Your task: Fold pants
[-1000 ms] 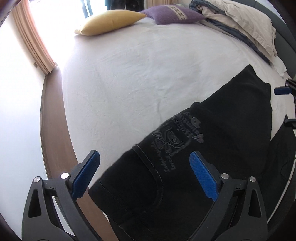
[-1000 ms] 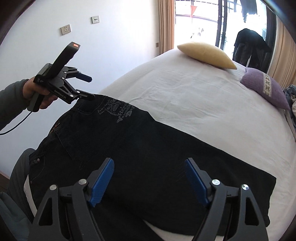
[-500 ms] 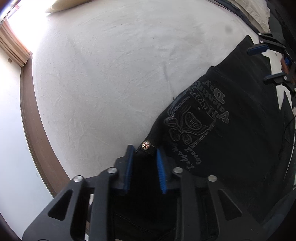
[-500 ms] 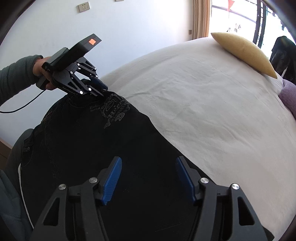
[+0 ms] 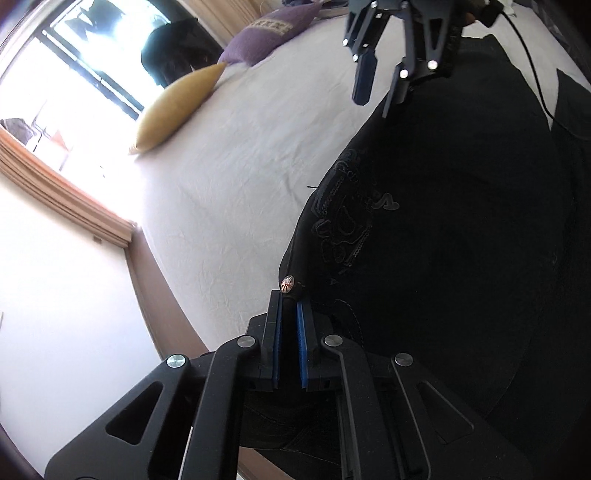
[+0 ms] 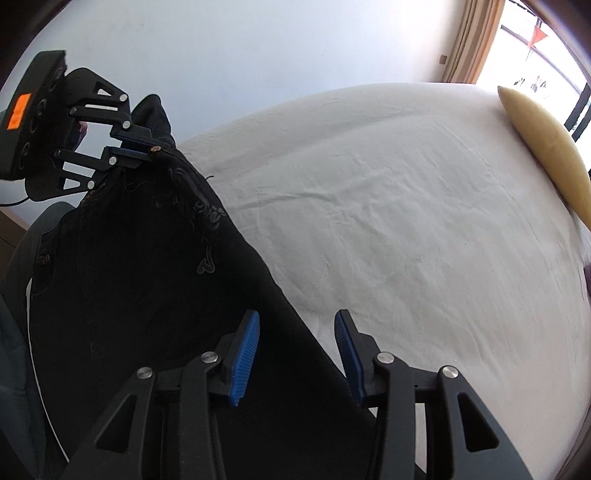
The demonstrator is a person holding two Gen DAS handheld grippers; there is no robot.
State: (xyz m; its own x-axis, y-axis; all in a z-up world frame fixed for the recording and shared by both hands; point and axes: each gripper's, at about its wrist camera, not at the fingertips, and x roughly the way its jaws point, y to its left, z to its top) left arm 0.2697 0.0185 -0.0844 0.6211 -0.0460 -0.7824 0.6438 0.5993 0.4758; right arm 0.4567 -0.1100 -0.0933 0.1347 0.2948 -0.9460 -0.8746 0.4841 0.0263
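Black pants (image 5: pixel 461 221) with an embroidered print lie on the white bed (image 5: pixel 240 166). My left gripper (image 5: pixel 289 301) is shut on the waistband corner, just behind a metal button (image 5: pixel 287 284). In the right wrist view this left gripper (image 6: pixel 146 149) holds that corner raised at the upper left. My right gripper (image 6: pixel 297 317) straddles the long edge of the pants (image 6: pixel 147 277) further along. Its jaws are closing, with the cloth edge between them and the blue pads (image 6: pixel 245 354) still apart from it. The right gripper (image 5: pixel 373 107) also shows at the top of the left wrist view.
A yellow cushion (image 5: pixel 177 107) and a purple cushion (image 5: pixel 273 33) lie on the far side of the bed near the window. White sheet (image 6: pixel 406 221) spreads right of the pants. A wooden strip (image 5: pixel 162 295) borders the bed. A person's grey-clad leg (image 6: pixel 14 332) stands at the left.
My left gripper went from wide open to shut on the waistband corner and lifted it while rolling. My right gripper moved down to the pants' edge, its jaws narrowing.
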